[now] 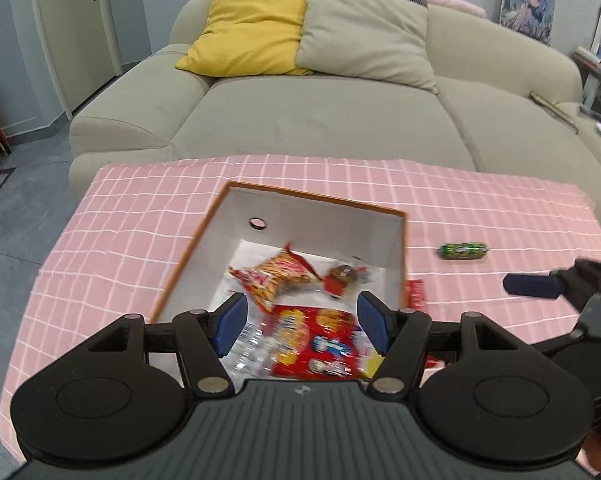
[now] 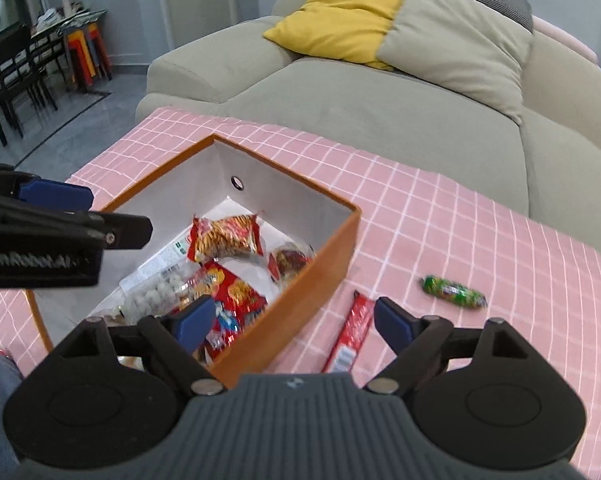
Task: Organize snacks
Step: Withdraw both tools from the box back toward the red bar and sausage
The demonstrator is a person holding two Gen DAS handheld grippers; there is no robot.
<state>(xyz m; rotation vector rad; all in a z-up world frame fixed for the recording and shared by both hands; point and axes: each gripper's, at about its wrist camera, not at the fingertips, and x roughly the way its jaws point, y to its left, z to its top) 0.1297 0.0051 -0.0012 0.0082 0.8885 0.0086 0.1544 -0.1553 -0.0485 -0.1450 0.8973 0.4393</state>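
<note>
Both your left gripper (image 1: pixel 300 322) and right gripper (image 2: pixel 294 322) stand wide open, holding nothing, over the orange box (image 2: pixel 300 300). 2 snacks remain outside on its right — the red packet (image 2: pixel 350 336) and green roll (image 2: pixel 454 292). The packet touches the box wall; a careless approach may shove the box.

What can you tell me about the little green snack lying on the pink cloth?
The green snack is a small sausage-shaped pack in shiny green wrapping with a darker band of print in the middle, too blurred to read. Both ends look pinched shut. It lies flat on its side on the pink checked cloth, alone, out beyond the orange box and apart from the long red packet. Nothing touches it but the cloth, and neither gripper is on it.
</note>
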